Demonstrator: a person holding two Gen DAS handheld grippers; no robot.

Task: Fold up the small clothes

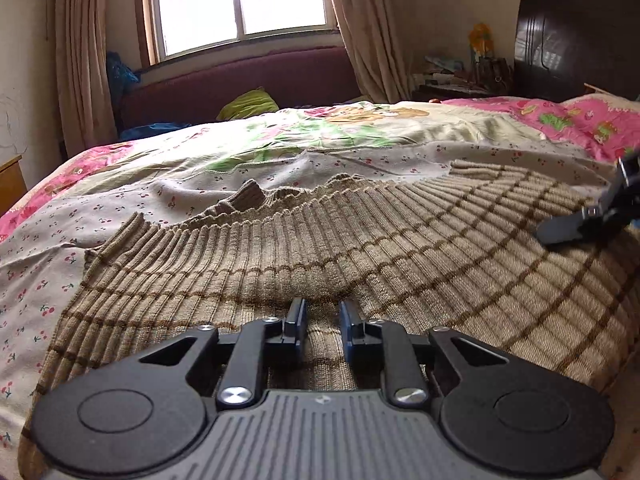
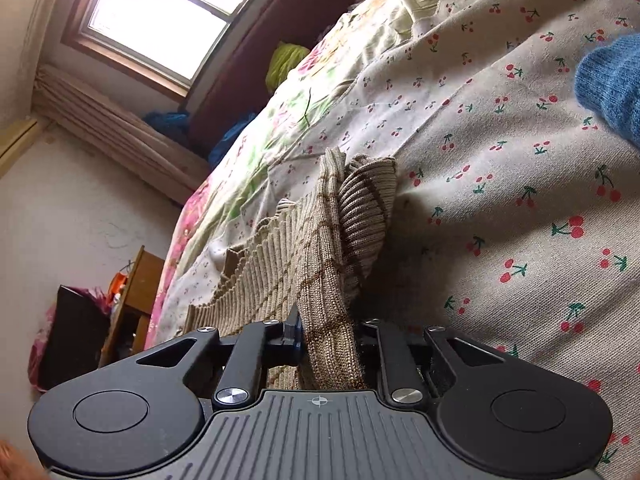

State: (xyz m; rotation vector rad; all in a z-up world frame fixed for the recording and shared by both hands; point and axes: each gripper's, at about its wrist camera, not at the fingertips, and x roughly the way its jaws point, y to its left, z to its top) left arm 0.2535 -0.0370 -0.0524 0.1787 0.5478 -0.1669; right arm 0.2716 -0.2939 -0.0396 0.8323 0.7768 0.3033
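A tan ribbed knit garment crossed by darker brown check lines lies spread flat, filling the left wrist view from about 7 o'clock across to 3 o'clock. Its ribbed far hem runs in a wavy scalloped line toward 12 o'clock, and a small corner of fabric stands up near the middle of that edge. In the right wrist view the same garment is bunched into a thick fold rising toward 12 o'clock, with a ribbed flap drooping at 1 o'clock and flatter knit trailing toward 9 o'clock.
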